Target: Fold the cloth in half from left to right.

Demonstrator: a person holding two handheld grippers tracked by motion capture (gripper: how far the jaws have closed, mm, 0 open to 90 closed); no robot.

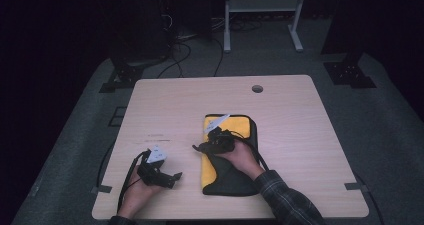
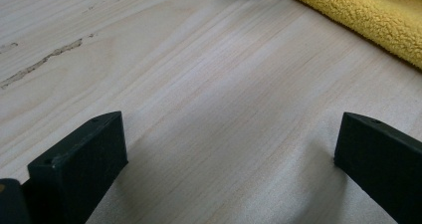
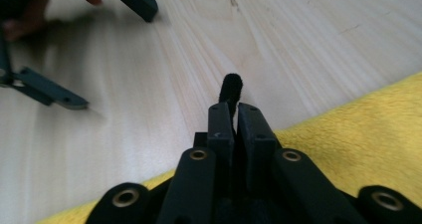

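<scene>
A yellow cloth (image 1: 236, 125) with a black edge and black underside lies at the middle of the wooden table (image 1: 295, 120). My right gripper (image 1: 200, 147) is at the cloth's left edge. In the right gripper view its jaws (image 3: 235, 109) are shut on a thin black strip of the cloth's edge (image 3: 231, 84), which pokes out past the tips, with yellow pile (image 3: 358, 139) to the right. My left gripper (image 1: 172, 177) rests low near the table's front left, apart from the cloth. Its jaws (image 2: 229, 154) stand open over bare wood, and the yellow cloth (image 2: 368, 20) lies farther off.
A round hole (image 1: 257, 89) is in the table near the back edge. Tape marks (image 1: 352, 186) sit at the front corners. A white frame (image 1: 262, 15) and cables stand on the floor behind the table.
</scene>
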